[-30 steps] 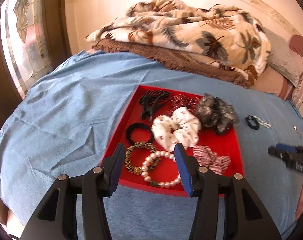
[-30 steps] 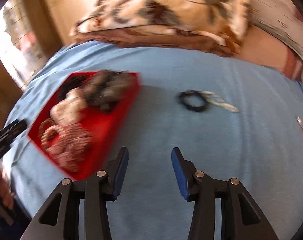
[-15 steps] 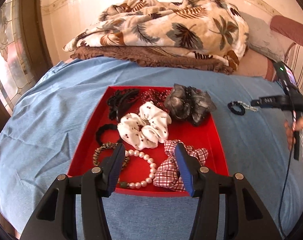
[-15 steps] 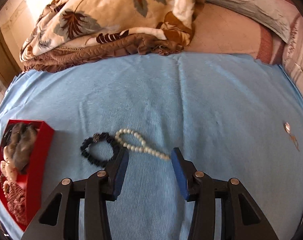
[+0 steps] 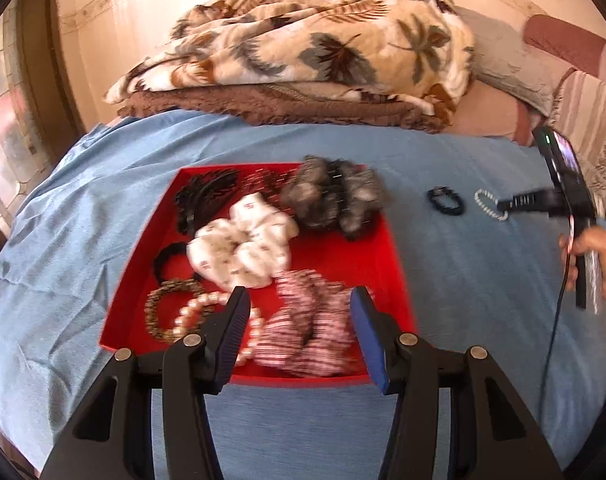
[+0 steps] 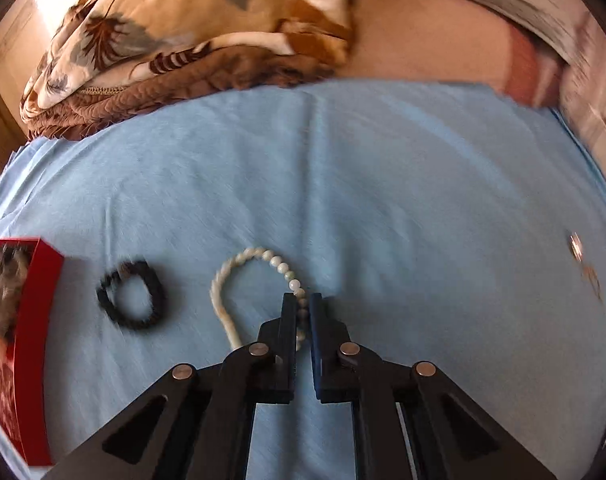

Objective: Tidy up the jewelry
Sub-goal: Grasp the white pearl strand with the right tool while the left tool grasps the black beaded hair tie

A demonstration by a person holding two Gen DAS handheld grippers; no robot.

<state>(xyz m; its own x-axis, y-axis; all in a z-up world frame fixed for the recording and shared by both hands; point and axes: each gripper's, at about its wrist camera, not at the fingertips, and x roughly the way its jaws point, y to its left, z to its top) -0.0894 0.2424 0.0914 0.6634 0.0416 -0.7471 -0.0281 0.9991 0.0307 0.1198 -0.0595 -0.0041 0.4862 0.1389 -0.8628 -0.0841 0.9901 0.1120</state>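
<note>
Window glass and a wooden frame fill the far left of the left wrist view, and next comes the blue sheet (image 5: 83, 220) spread over the bed. On it sits the red tray (image 5: 387, 248), already well filled: a black claw clip (image 5: 203, 196) at the back left, a white scrunchie (image 5: 239, 248) in the middle, a grey scrunchie (image 5: 331, 200) behind it, a thin black hair tie (image 5: 169, 258), a brown beaded bracelet (image 5: 167, 304), a large pearl bracelet (image 5: 195, 312) and a red checked scrunchie (image 5: 303, 332) at the front. The left gripper (image 5: 299, 336) hovers above the tray's near edge with its jaws spread wide and nothing between them.

Right of the tray, on the bare sheet, lies a black bead bracelet (image 6: 133, 298), near the tray wall but apart from it. Just beside that is the pearl strand (image 6: 239, 276), curved in a loop, and the right gripper (image 6: 301, 320) has its jaws pinched narrowly on the strand's near end; whether the strand has left the sheet I cannot tell. Far to the right a small metallic piece (image 6: 575, 246), too blurred to name, rests well apart from everything.

By my reading most of the sorting is finished. Three loose pieces remain outside the tray: the strand now gripped, the black bracelet and the small item.
</note>
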